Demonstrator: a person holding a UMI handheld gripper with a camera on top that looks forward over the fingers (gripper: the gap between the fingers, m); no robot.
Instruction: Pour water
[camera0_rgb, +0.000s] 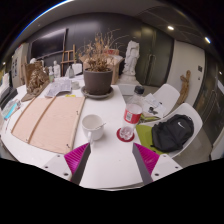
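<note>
The gripper (110, 158) hovered over the near edge of the white table (110, 140), its jaws spread wide and holding nothing, pink pads (77, 155) flanking bare tabletop. A white mug (92, 126) stood just ahead at about eleven o'clock, apart from both fingers. At one o'clock sat a red cup (132, 114) and, nearer, what looked like a small red-rimmed dish (125, 133). A tan board (48, 120) lay at ten o'clock, and a potted plant (98, 78) stood at twelve, well beyond. A chair (176, 132) with a dark bag crowded the table's edge at two o'clock.
</note>
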